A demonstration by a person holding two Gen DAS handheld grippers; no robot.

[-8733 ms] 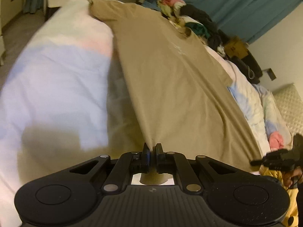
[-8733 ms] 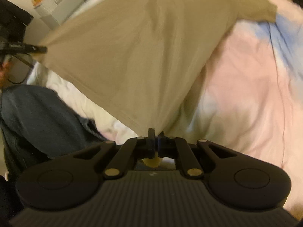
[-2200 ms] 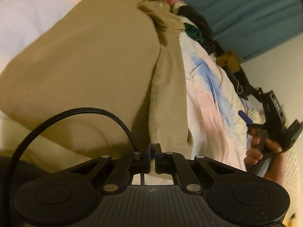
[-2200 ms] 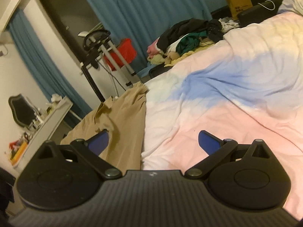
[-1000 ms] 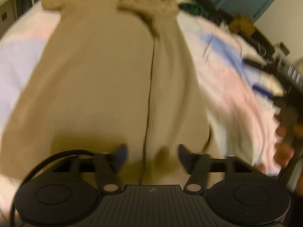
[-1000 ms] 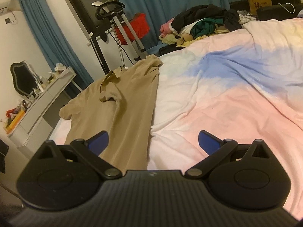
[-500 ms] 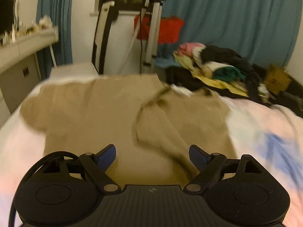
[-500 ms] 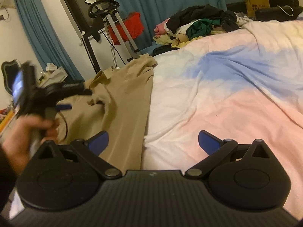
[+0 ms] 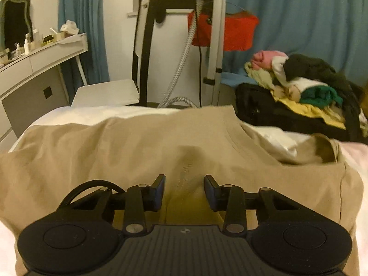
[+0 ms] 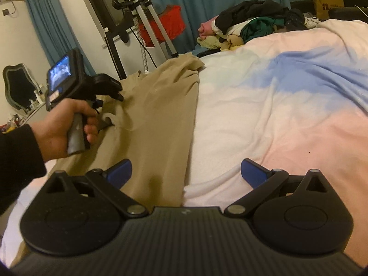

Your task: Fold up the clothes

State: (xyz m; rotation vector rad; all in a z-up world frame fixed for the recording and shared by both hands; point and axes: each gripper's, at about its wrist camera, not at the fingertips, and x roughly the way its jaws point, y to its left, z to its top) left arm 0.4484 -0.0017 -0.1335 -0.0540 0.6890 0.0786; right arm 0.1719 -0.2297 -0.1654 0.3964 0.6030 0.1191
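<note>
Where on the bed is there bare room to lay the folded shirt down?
The widest free patch is the pastel duvet, bordered by the tan shirt on its left side and the clothes pile at its far end. Crowded: the strip under the shirt, where the left gripper hovers, and that far end. The right gripper is open over the shirt's edge.

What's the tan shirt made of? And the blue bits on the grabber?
The tan shirt looks like soft, matte knit cloth, maybe cotton: it creases and drapes. The blue pads on the right gripper look like smooth rubber or plastic; I can't tell which.
</note>
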